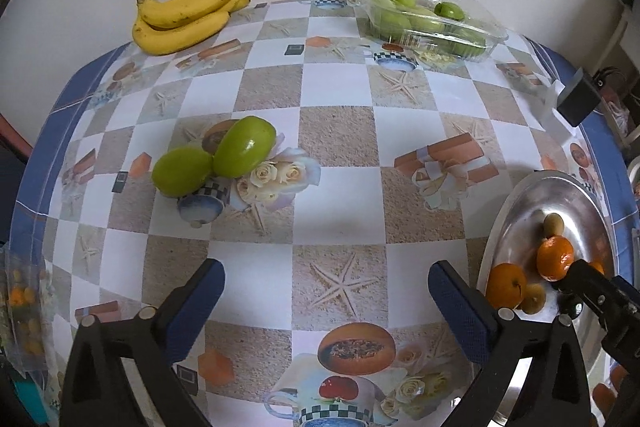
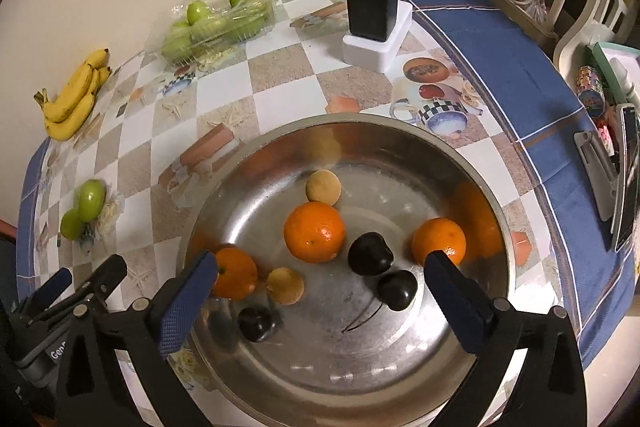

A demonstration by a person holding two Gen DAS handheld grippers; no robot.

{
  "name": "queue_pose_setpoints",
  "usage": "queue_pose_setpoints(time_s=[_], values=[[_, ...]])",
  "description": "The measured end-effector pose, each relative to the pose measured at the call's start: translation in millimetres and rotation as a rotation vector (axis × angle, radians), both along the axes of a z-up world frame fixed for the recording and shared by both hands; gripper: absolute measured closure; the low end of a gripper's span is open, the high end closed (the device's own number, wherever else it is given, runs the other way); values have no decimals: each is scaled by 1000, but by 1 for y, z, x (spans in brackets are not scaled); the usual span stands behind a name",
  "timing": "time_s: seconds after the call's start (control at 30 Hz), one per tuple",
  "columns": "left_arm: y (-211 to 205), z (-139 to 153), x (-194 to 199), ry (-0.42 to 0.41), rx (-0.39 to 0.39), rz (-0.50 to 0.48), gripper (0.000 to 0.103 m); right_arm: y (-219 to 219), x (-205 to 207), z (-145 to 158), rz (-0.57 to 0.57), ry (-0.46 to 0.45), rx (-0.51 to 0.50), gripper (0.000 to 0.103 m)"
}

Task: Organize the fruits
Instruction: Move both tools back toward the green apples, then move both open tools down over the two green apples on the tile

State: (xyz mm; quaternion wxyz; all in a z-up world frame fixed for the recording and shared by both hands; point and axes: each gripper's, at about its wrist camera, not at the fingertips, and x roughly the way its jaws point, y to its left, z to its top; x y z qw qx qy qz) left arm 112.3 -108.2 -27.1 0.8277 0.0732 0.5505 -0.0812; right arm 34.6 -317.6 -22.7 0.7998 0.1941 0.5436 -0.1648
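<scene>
Fruit sits sorted in part: three oranges (image 2: 314, 231), two small yellow fruits (image 2: 323, 187) and three dark plums (image 2: 370, 253) lie in the steel bowl (image 2: 472, 339) near the counter's front edge. Right gripper (image 2: 320, 291) hangs released above it, nothing between its fingers. Left gripper (image 1: 326, 293) stands released over bare counter (image 1: 340, 155). Two loose green fruits (image 1: 216, 155) touch mid-counter; yellow bananas (image 1: 188, 13) and a clear tray of green fruits (image 1: 432, 19) sit along the far edge.
</scene>
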Motion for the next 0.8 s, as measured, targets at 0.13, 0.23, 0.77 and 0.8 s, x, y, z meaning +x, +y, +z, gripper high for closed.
queue_pose_setpoints(time_s=[0.13, 0.23, 0.77, 0.8], values=[[-1, 3, -1, -10, 8, -11, 0, 3, 2, 3, -7, -4, 12, 0], [2, 5, 0, -19, 3, -3, 0, 7, 4, 5, 2, -15, 31, 0], [22, 24, 8, -106, 35, 16, 0, 43, 22, 18, 108, -60, -7, 0], [24, 25, 8, -110, 33, 23, 0, 46, 23, 18, 114, -58, -7, 0]])
